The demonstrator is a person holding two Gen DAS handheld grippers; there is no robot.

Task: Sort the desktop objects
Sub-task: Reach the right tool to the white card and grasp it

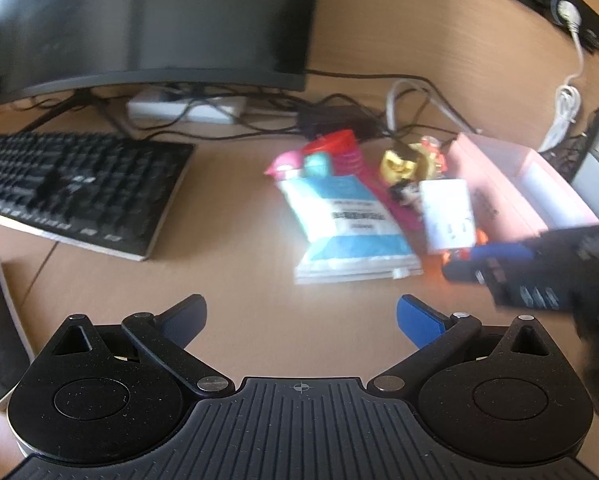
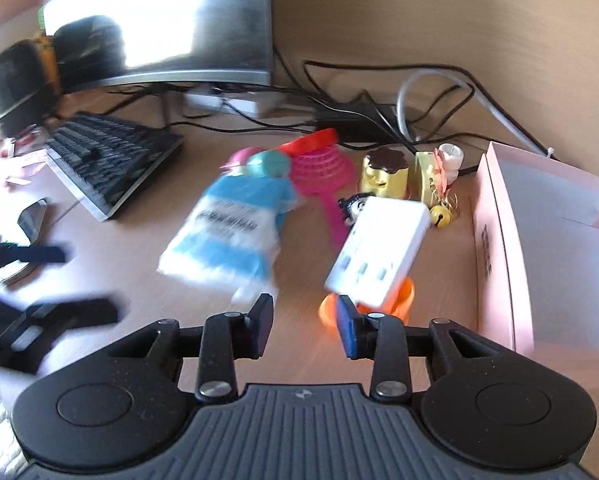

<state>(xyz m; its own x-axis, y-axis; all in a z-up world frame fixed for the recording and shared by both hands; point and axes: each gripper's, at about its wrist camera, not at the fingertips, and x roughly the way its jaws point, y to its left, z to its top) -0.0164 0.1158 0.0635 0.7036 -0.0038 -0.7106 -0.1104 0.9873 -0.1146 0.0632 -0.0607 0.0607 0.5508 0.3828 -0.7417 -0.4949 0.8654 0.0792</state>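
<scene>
Currently, my right gripper jaws stand narrowed on nothing, just short of the white rectangular plastic charger, which lies on an orange ring on the wood-grain desk. My left gripper jaws stand released. Left of the charger lies a blue-white soft packet; its print is unreadable. At right, a pink cardboard box.

The desk looks like matt wood laminate. At two o'clock sits a pale pink cardboard box; beside it, a smooth white plastic charger, a glossy golden pudding toy and a crinkly plastic packet.
</scene>
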